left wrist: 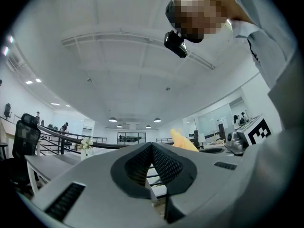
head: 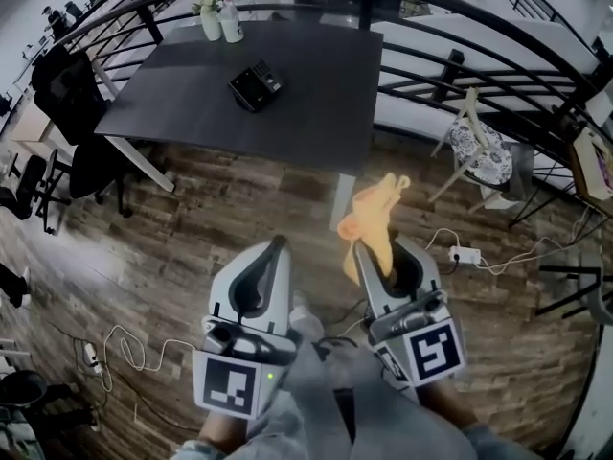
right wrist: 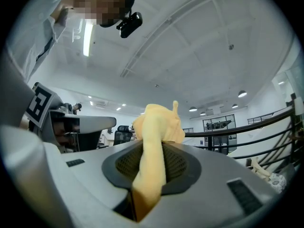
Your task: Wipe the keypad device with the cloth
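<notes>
The small black keypad device [head: 256, 86] lies on the dark grey rectangular desk [head: 316, 113], towards its far left part, and is turned cornerwise to the desk edges. It looks nearly square from here, so I cannot tell its long axis for sure.

From both tongs it lies well apart, ahead and to the left. The right tongs [head: 383, 257] are pressed together on the soft yellow-orange cloth [head: 374, 220]. In the right gripper view the cloth [right wrist: 154, 141] runs up between the two pads and makes a bunch above the tips of the right tongs [right wrist: 152, 151]. The left tongs [head: 279, 245] stand more in line with the device. They are pressed together with nothing between them, as the left gripper view shows [left wrist: 152, 148].

I judge that wiping has not begun. The person must first come to the near desk edge and then reach the cloth forward and left.

Only brown wooden floor [head: 192, 218] lies between the tongs and the desk. The desk surface before the device is free. Two white vases [head: 220, 19] stand beyond it at the far edge, near enough to be minded in a long stroke. A black office chair [head: 72, 103] stands at the left side, a white chair [head: 477, 151] at the right, and a white power strip [head: 465, 254] lies on the floor to the right.
</notes>
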